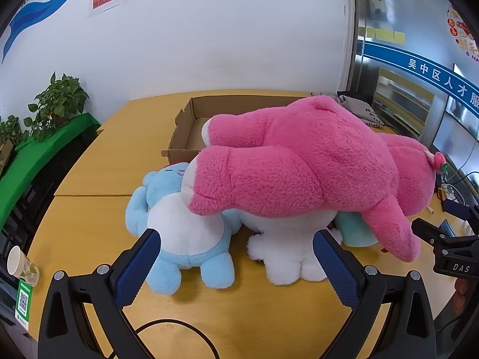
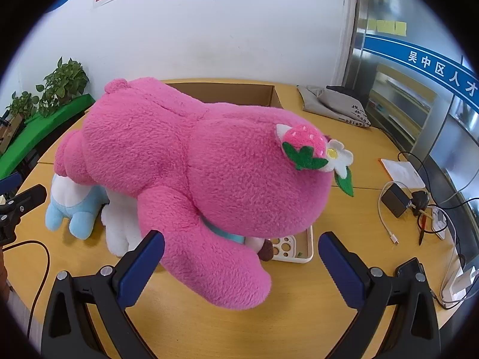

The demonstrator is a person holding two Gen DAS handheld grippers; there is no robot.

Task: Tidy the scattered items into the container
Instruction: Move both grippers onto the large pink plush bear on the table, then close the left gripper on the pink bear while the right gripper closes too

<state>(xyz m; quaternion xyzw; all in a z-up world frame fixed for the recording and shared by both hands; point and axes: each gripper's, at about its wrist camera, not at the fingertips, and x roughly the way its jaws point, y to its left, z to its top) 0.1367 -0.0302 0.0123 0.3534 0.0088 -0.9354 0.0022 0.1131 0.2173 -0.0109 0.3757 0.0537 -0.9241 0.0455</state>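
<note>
A: Left wrist view, status?
B: Cardboard box at 12 o'clock on the table; the visible part of its interior holds nothing. Pink plush lies across the blue plush and white plush. Left gripper fingers spread, released.

A: Right wrist view?
B: Right gripper fingers apart, ungripped, the pink plush's arm between them. Shown only here: phone case at 5 o'clock of the plush, charger at 3 o'clock.
</note>
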